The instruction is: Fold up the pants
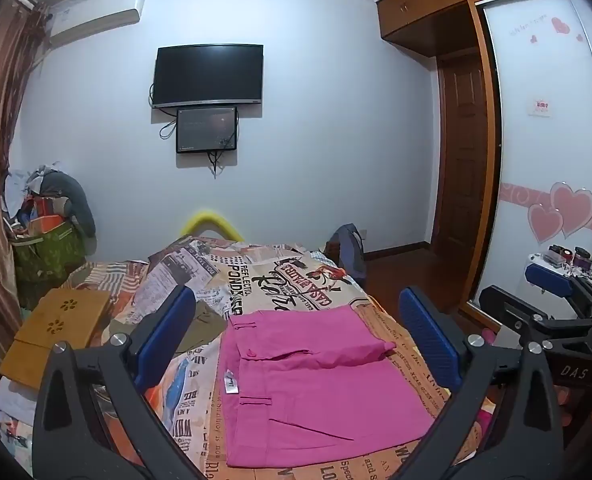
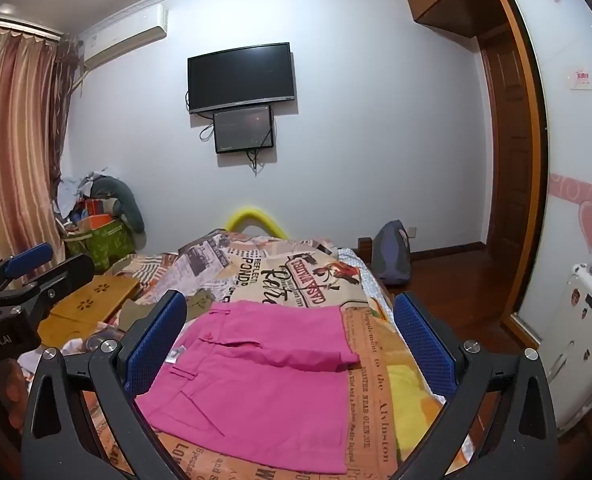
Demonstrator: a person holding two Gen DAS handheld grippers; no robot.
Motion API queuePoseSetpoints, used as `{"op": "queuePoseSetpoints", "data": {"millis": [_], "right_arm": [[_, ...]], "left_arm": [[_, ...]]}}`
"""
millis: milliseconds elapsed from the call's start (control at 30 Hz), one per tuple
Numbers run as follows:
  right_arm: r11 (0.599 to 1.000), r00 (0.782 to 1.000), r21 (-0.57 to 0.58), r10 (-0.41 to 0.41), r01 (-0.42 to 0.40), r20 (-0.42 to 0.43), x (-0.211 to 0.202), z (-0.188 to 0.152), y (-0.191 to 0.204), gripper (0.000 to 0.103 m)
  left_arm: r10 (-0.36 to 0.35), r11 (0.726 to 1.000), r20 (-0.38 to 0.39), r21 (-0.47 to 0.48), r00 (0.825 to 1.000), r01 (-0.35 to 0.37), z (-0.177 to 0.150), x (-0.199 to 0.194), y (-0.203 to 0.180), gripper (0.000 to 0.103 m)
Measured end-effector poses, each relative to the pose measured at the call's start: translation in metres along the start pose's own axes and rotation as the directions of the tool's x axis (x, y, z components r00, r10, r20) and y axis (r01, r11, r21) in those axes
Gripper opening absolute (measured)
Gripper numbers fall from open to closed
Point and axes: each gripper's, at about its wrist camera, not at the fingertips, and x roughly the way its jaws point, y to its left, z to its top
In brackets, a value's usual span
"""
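Observation:
The pink pants (image 1: 316, 384) lie folded into a flat rectangle on the newspaper-print bedspread (image 1: 264, 276), waistband to the left, one folded layer on top at the far side. They also show in the right wrist view (image 2: 264, 384). My left gripper (image 1: 300, 332) is open and empty, held above the pants. My right gripper (image 2: 292, 332) is open and empty above them too. The right gripper shows at the right edge of the left wrist view (image 1: 556, 304); the left gripper shows at the left edge of the right wrist view (image 2: 20, 276).
A wooden lap tray (image 1: 56, 332) lies on the bed's left side, with an olive garment (image 1: 204, 324) beside it. A pile of bags and clothes (image 1: 44, 224) stands by the curtain. A backpack (image 2: 392, 252) sits off the bed's far right corner. A wardrobe (image 1: 548, 160) lines the right.

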Motion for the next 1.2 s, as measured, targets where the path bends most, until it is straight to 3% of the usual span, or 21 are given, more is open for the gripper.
{"op": "queuePoseSetpoints", "data": {"millis": [33,67,1200], "right_arm": [[1.000,1.000,0.001,0.000,0.000,0.002,0.000,0.000,0.000,0.103],[1.000,1.000,0.003,0.000,0.000,0.003,0.000,0.000,0.000,0.103],[1.000,1.000,-0.003,0.012,-0.012,-0.017,0.010,-0.001,0.005,0.103]], "left_arm": [[0.003,1.000,0.001,0.004,1.000,-0.003,0.000,-0.001,0.000,0.103],[0.009,1.000,-0.047,0.012,0.999,-0.008,0.001,0.007,-0.002,0.103],[0.011,1.000,-0.032,0.011,0.999,-0.011,-0.005,0.015,0.000,0.103]]}}
